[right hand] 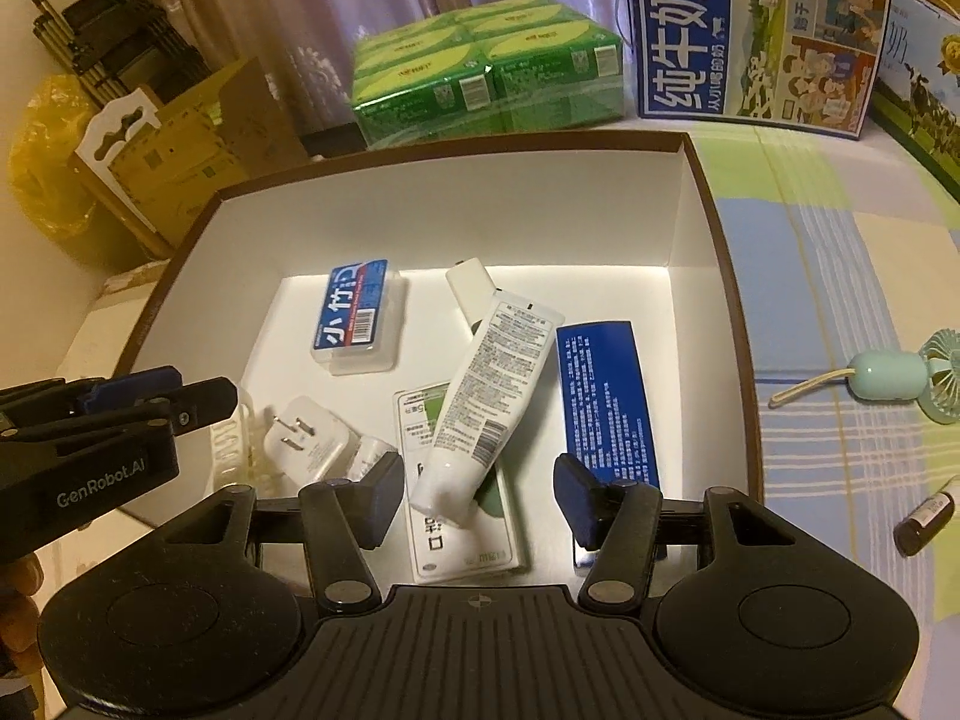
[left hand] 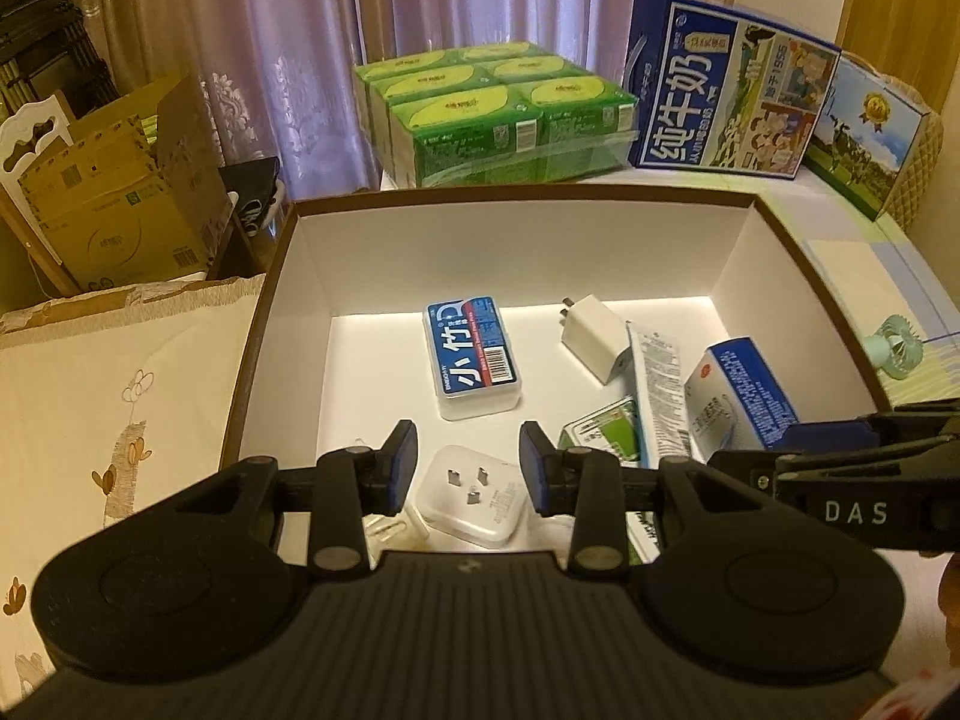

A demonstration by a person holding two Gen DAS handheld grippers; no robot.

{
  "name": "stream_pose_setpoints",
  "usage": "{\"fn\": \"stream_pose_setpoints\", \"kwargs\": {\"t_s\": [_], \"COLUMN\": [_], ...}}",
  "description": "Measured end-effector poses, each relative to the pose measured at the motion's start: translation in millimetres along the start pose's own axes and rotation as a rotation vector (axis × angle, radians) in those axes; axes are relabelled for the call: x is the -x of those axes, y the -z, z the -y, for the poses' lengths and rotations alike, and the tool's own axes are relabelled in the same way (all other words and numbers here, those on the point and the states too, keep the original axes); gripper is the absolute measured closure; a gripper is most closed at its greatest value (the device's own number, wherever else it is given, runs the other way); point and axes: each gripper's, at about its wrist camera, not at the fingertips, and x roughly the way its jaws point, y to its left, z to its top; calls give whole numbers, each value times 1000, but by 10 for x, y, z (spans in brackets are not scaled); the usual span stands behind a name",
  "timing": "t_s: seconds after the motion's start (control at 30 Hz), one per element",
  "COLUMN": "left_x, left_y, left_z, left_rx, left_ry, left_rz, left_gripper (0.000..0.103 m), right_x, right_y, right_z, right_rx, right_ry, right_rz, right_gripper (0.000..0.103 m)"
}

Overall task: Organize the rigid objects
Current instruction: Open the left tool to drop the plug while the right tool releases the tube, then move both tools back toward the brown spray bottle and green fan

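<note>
Box (right hand: pixel 714 228), brown rim, white inside: floss case (right hand: pixel 355 319) marked "小竹", white tube (right hand: pixel 489 402), blue carton (right hand: pixel 603 396), two chargers. Left tool (left hand: pixel 468 465) and right tool (right hand: pixel 478 495) both gape wide, empty. Behind: milk carton (right hand: pixel 753 30) reading "纯牛奶".

Light: dim, warm yellowish indoor light is tinting both views.
Glare: the white box floor (left hand: pixel 384 372) is glowing brightest along its far wall.
Edges: fisheye bending is curving the box rim (right hand: pixel 714 228).
Focus: far cartons are blurring slightly.
</note>
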Motion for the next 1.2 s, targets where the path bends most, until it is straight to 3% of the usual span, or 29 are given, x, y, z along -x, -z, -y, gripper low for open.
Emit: {"fn": "stream_pose_setpoints", "kwargs": {"t_s": [0.57, 0.8, 1.2], "left_x": [598, 747, 813], "left_y": [312, 456, 505], "left_z": [420, 726, 1506], "left_rx": [50, 48, -14], "left_ry": [48, 81, 162], "left_rz": [49, 42, 26], "left_gripper": [64, 64, 64], "right_x": [639, 927, 1187], "right_y": [326, 422, 574], "right_z": [421, 703, 1427], "right_rx": [81, 50, -15], "right_ry": [-55, -136, -91], "right_rz": [31, 51, 28], "right_gripper": [48, 47, 47]}}
